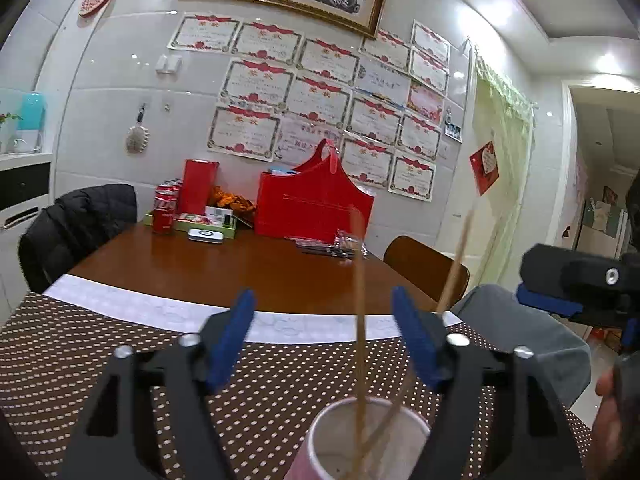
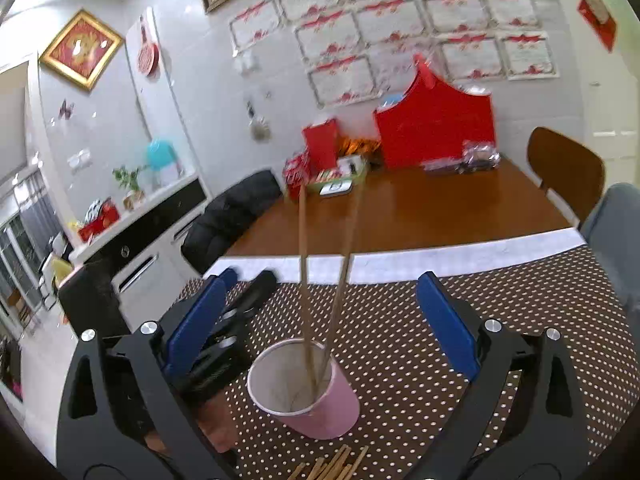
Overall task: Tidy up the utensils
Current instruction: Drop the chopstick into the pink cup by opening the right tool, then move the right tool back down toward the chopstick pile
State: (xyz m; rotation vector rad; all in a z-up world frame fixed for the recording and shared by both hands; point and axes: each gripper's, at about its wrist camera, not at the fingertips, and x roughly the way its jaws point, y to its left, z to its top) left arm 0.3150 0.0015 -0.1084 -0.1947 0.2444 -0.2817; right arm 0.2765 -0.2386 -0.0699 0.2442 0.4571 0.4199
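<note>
A pink paper cup (image 2: pixel 320 404) stands on the brown dotted tablecloth (image 2: pixel 500 320) with two wooden chopsticks (image 2: pixel 305 264) leaning upright in it. My right gripper (image 2: pixel 326 278) is open and straddles the cup, and its blue pads (image 2: pixel 448 324) touch neither cup nor sticks. Several more chopsticks (image 2: pixel 336 466) lie flat just in front of the cup. In the left wrist view the cup (image 1: pixel 368 440) sits low between the fingers of my open left gripper (image 1: pixel 323 292). One chopstick (image 1: pixel 360 300) rises free between the pads. The other slants past the right finger.
Farther along the wooden table (image 1: pixel 240 264) are a red bag (image 1: pixel 316 200), red cans (image 1: pixel 164 208), a red box and packaged utensils (image 1: pixel 336 246). A black jacket (image 1: pixel 76 224) hangs on the left chair; a brown chair (image 1: pixel 424 264) and grey chair (image 1: pixel 520 320) stand right.
</note>
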